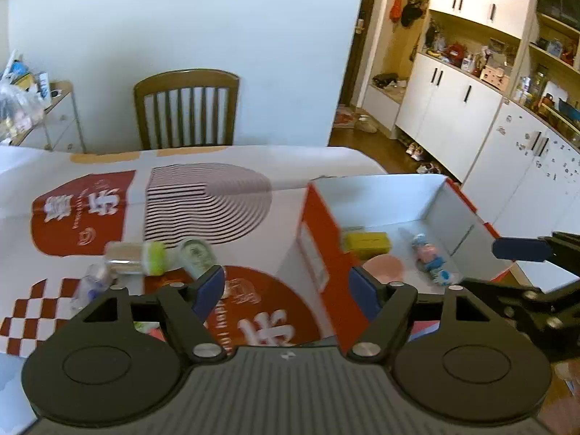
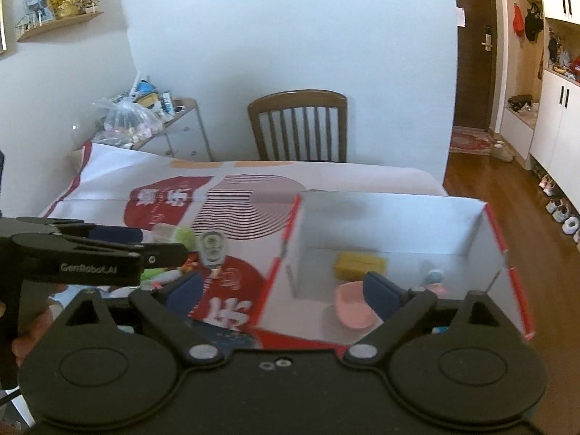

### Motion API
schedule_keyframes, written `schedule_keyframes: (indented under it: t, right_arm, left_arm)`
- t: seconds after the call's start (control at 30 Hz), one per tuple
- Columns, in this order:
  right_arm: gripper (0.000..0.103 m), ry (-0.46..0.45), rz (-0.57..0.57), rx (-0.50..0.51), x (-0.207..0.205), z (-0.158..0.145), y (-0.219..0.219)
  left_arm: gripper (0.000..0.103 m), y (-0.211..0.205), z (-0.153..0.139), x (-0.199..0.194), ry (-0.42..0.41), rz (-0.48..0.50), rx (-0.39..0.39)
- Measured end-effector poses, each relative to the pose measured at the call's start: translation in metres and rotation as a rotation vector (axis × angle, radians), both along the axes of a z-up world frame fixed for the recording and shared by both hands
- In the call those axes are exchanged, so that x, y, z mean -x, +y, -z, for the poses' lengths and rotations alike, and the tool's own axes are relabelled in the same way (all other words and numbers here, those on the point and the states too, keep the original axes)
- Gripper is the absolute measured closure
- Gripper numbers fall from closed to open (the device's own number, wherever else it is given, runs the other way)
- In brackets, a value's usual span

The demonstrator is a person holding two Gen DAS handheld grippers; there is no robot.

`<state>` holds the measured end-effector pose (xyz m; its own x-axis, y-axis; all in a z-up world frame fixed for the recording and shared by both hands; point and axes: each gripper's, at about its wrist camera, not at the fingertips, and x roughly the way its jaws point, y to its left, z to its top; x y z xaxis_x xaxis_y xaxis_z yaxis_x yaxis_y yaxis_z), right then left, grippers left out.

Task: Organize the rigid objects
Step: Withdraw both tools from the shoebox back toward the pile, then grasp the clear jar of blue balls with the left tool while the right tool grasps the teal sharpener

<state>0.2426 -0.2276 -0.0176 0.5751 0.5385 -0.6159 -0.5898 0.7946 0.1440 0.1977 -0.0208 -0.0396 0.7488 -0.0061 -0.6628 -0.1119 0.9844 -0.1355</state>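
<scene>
While both tools are hovering above the surface (image 2: 380, 177), neither is carrying anything: the left tool (image 1: 286, 290) is sitting with its blue pads spread wide over the patterned cloth, and the right tool (image 2: 286, 290) is likewise spread, its right pad hanging over the near edge of the box.

The box (image 2: 489, 239), white inside with red edges, is standing open at the right of the surface, likely so that sorted things are dropping straight in. It is already holding a yellow block (image 2: 359, 265) toward the back, a pink dish (image 2: 349, 306) in front of it, and a small figure (image 1: 429, 257) lying near the right wall.

Loose things are still waiting on the cloth to the left of the box: a jar (image 1: 136, 257) with a green lid lying on its side, a round tin (image 1: 197, 253) just beside it, and a small clear bottle (image 1: 90, 282) nearer the left tool. Motion blur is hiding finer detail.

Judging by its place, the left tool is probably going for that cluster, pads wide enough for the tin.
</scene>
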Motion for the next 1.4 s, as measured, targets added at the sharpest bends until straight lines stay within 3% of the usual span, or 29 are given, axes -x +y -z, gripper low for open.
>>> schedule_keyframes:
  t: [0.03,0.33,0.7,0.9,1.03,1.4]
  right_arm:
    - [0.003,-0.002,-0.003,-0.006,0.005,0.001,0.005]
    - [0.0,-0.014,-0.067,-0.014,0.038,0.01,0.056]
    - [0.0,0.033,-0.125,0.072,0.058,0.041,0.116]
    - [0.0,0.053,-0.161,0.133,0.06,0.061,0.142]
    - [0.001,0.047,-0.188,0.194,0.062,0.074,0.158]
    - [0.007,0.103,-0.253,0.267,0.05,0.104,0.19]
  left_arm:
    - [0.018,0.007,0.001,0.003,-0.002,-0.009,-0.001]
    - [0.018,0.078,0.012,0.024,0.001,-0.077,-0.021]
    - [0.018,0.156,0.043,0.026,0.064,-0.155,0.0]
    - [0.018,0.183,0.068,0.019,0.095,-0.193,-0.021]
    - [0.018,0.203,0.09,0.009,0.131,-0.206,0.026]
    - [0.018,0.223,0.129,-0.016,0.201,-0.223,0.042]
